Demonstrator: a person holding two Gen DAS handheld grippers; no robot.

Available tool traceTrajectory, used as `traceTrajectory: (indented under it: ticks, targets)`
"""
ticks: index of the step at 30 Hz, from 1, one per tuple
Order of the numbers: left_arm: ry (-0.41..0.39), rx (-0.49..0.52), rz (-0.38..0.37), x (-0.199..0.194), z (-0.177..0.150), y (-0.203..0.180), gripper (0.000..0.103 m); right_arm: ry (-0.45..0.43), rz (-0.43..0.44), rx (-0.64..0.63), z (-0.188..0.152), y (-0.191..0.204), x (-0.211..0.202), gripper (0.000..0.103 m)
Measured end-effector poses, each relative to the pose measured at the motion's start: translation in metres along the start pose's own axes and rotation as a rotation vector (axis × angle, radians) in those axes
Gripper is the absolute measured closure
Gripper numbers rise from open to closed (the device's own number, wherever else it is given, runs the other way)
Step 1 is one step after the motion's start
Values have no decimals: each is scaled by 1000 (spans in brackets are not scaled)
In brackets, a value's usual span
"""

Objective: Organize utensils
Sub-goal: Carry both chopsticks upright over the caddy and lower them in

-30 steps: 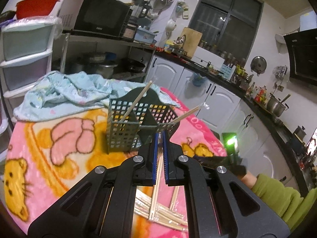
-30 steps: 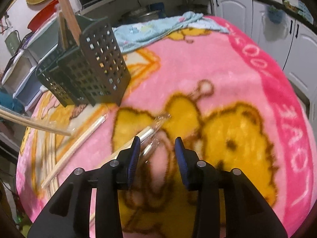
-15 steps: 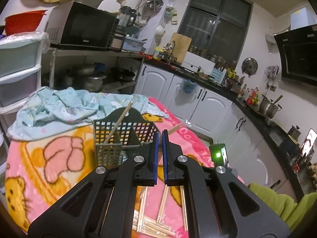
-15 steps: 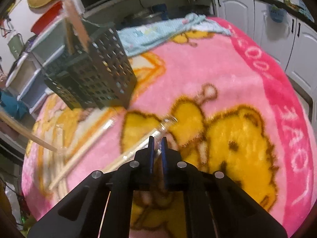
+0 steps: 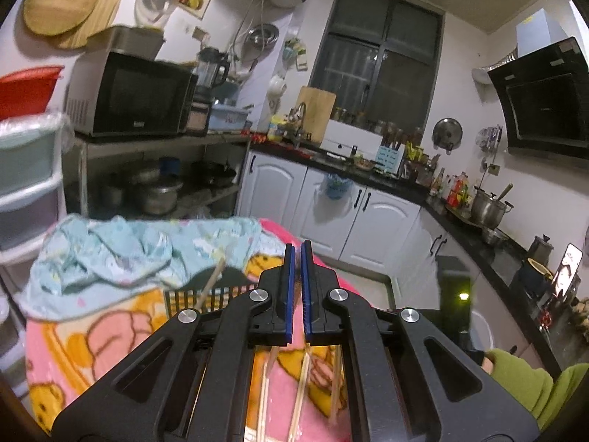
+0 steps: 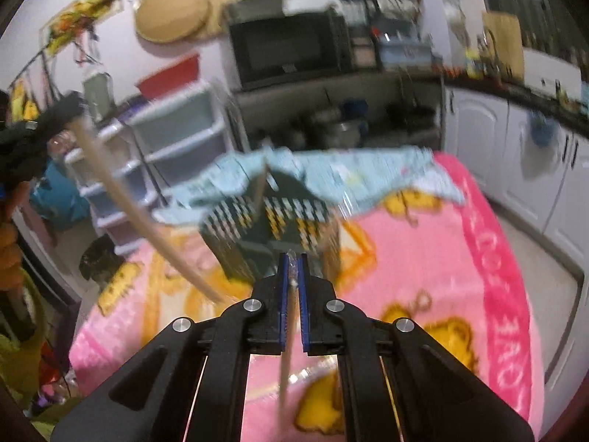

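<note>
While the right gripper (image 6: 292,258) jaws pinch a chopstick (image 6: 286,361), the black basket (image 6: 272,228) sits at 12 o'clock; left gripper (image 5: 297,246) jaws nearly closed.

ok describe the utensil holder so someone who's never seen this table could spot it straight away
Start at the table under the pink cartoon blanket. Near its far edge, just in front of the crumpled pale blue cloth, stands the utensil holder. It is a dark, boxy caddy with walls punched in a grid of small square holes and a single chopstick poking out of its top; nothing else on the table stands upright.
</note>
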State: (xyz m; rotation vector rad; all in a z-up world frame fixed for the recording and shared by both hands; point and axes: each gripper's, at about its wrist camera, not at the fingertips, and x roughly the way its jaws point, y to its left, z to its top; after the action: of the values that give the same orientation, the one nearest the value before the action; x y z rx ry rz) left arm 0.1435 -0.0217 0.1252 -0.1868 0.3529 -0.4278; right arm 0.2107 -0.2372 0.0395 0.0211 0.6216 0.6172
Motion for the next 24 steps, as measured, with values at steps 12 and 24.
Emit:
traceTrajectory:
  ticks: [12, 24]
  targets:
    - [-61, 44, 36, 12, 47, -2, 102, -249, 31, -57, 90, 26, -44, 98]
    - [-61, 66, 87, 43, 63, 3, 102, -397, -59, -87, 143, 19, -36, 98]
